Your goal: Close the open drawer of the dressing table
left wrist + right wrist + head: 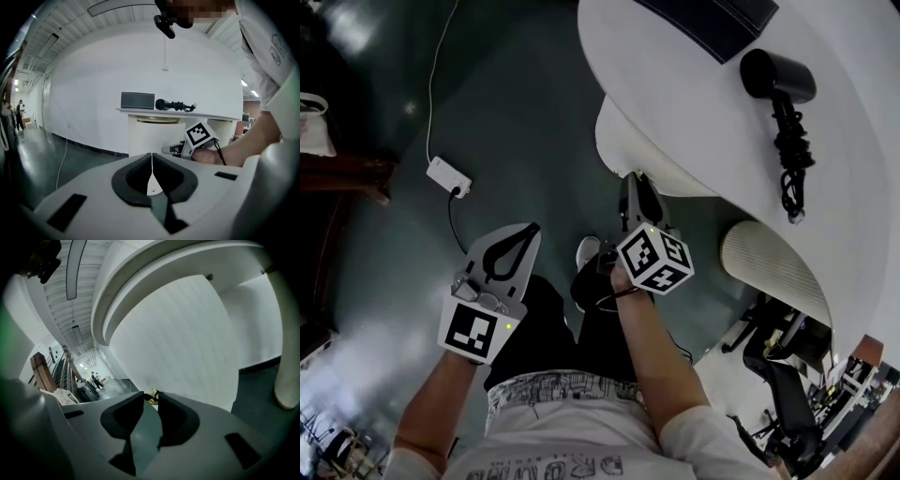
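Drawer [625,141] and right gripper [631,178] meet at the small brass knob [151,397]. My jaws stand roughly half apart, and as far as I can judge they are closed on that knob from both sides. My left gripper [532,228] hangs off to the side over the floor, with its jaws pressed together and nothing between them.

The knob sits on the curved white front of the drawer, which juts out from under the dressing table [853,187], just below its rounded edge. I expect the drawer to be stiff and fairly light, sliding straight back on its runners. The knob is the only place to take hold of it, but it is small and looks smooth, so it could slip or twist between the pads. A square hold, with the push kept in line with the drawer's travel, should serve best.

I cannot see inside the drawer from any view, so I can't tell whether it holds anything. On the table top lie a black hair dryer [776,80] with its coiled cord and a dark case [712,21]. A power strip [448,176] lies on the floor well to the left.
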{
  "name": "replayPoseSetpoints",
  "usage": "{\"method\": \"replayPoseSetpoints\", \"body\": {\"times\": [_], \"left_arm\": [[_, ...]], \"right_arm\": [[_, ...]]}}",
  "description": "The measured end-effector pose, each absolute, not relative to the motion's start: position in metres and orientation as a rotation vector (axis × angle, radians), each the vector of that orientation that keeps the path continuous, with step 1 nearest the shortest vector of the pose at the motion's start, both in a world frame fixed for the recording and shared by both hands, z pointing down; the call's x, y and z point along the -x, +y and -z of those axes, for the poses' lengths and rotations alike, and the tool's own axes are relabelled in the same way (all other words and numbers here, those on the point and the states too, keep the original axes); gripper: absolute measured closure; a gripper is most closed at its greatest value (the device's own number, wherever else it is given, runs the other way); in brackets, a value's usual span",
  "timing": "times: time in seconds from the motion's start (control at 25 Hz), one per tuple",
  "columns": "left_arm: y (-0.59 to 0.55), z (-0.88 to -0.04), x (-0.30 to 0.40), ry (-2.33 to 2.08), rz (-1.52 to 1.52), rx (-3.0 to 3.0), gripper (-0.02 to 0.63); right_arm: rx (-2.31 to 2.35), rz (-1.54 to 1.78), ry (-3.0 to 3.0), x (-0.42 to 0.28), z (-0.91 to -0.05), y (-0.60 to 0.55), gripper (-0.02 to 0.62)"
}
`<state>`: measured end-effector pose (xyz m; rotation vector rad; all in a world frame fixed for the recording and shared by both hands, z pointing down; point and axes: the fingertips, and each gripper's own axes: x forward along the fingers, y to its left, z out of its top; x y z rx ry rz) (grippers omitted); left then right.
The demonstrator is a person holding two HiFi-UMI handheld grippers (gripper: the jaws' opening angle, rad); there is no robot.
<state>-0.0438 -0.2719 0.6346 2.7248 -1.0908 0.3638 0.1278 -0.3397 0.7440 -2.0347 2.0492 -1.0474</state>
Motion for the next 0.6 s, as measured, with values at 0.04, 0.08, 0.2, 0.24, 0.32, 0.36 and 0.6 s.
{"method": "replayPoseSetpoints", "body": {"times": [0.04,0.08,0.2,0.24,0.32,0.36,0.6], "left_arm": [[-0.273,-0.636,0.043,-1.088,-0.364,-2.719,0.581],[-0.274,-0.638,0.041,-1.085,-0.366,-2.712,0.581],[-0.279,-0.641,0.038,-1.072,-0.376,-2.707,0.581],[-0.282,-0.642,0.037,-1.07,-0.378,-2.705,0.581],[-0.291,-0.645,0.036,-1.074,-0.382,-2.696,0.581],[-0.295,-0.646,0.036,-1.074,-0.384,-2.697,0.581],[-0.311,-0.652,0.031,-1.063,-0.384,-2.706,0.581]], "right_arm": [[2.038,1.043,2.046,-0.132,-0.744,-0.345,0.49],[2.042,1.04,2.041,-0.136,-0.744,-0.35,0.491],[2.058,1.009,2.027,-0.149,-0.743,-0.363,0.49],[2.063,0.989,2.025,-0.152,-0.742,-0.367,0.491],[2.071,0.95,2.021,-0.159,-0.742,-0.376,0.491],[2.072,0.936,2.018,-0.162,-0.742,-0.379,0.491],[2.071,0.905,2.027,-0.165,-0.747,-0.387,0.491]]}}
